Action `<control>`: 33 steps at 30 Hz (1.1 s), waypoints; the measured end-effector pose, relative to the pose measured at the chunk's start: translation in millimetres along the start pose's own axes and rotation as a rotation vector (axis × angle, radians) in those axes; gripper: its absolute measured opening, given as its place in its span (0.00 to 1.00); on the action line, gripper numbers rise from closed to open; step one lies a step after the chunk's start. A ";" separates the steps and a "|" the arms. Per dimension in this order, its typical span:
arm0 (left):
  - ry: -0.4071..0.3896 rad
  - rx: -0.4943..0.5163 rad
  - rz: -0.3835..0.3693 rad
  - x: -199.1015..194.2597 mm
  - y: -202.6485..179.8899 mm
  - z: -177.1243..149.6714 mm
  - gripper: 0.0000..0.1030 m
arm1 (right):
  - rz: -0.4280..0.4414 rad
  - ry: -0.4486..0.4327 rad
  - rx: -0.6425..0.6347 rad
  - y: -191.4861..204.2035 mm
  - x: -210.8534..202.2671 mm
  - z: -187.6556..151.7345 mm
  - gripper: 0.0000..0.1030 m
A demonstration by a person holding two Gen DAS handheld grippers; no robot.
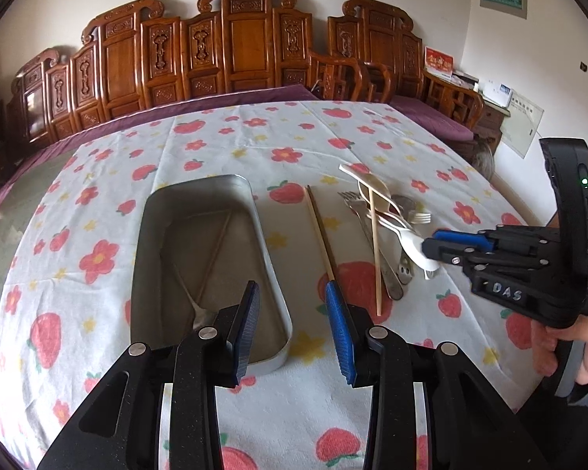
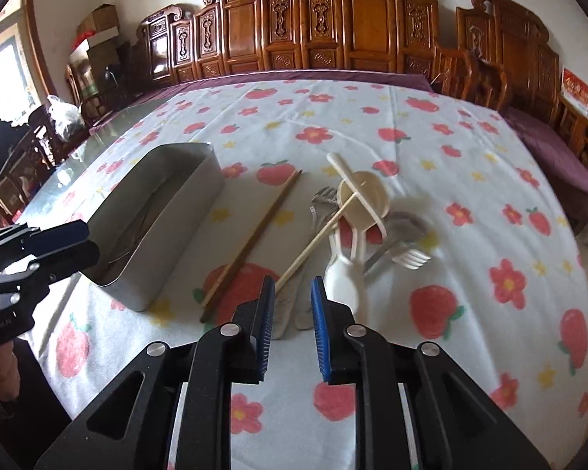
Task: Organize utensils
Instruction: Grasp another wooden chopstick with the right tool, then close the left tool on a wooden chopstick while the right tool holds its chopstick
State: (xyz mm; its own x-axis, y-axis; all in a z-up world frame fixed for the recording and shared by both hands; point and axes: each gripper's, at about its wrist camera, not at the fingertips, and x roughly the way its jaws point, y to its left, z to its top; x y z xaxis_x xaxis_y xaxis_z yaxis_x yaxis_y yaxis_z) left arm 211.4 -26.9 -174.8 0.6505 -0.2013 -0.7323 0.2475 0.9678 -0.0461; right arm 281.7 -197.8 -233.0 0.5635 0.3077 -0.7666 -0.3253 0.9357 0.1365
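steel tray on the left, loose cutlery heaped on the right

steel is the tray (image 1: 270, 274), an oblong tin on a surface (image 1: 215, 149) covered by a white cloth printed with strawberries and flowers. only the left wrist view looks down into it: a metal spoon (image 1: 200, 309) and a thin chopstick (image 1: 215, 250) lie on its floor. the right wrist view shows just its outer wall (image 2: 168, 235) and a glimpse of the rim.

to the right of the tray lies a brown pair of chopsticks (image 1: 319, 231), apart from the tin. further right is the pile of utensils (image 1: 388, 215): metal forks, metal spoons, white plastic spoons, a cream ladle-like spoon and one pale chopstick (image 1: 375, 250) lying across them. the right wrist view shows this heap more fully, with the pale chopstick (image 2: 317, 235) slanting over a fork and the white spoon (image 2: 345, 278) nearest the camera.

the left tongs (image 1: 292, 329) are apart with nothing between them, over the tray's near right corner. the right tongs (image 2: 292, 325) stand a little apart, gripping nothing, above the near ends of the metal handles. from the left wrist view the right tongs (image 1: 435, 248) sit at the white spoon's bowl, and a hand (image 1: 568, 344) holds their grip. the right wrist view catches the left tongs (image 2: 80, 241) at the tray's near end.

carved wooden benches (image 2: 333, 27) line the wall behind.
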 end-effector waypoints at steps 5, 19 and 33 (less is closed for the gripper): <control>-0.001 -0.020 -0.012 -0.9 2.2 -1.3 0.32 | -0.026 0.033 0.012 11.3 33.9 5.5 0.21; -0.026 -0.027 -0.032 -11.6 4.8 0.5 0.32 | -0.179 0.132 0.035 2.1 72.1 15.2 0.16; -0.003 0.016 -0.018 -3.0 -14.4 -4.9 0.32 | -0.128 0.092 0.077 -20.4 14.1 7.1 0.06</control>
State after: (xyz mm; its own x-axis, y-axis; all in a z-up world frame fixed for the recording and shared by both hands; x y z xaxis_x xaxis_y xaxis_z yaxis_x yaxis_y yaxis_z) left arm 202.4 -39.5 -175.3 0.6480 -0.2193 -0.7293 0.2705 0.9615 -0.0488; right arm 301.6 -211.3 -242.0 0.5235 0.1712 -0.8347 -0.1943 0.9778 0.0787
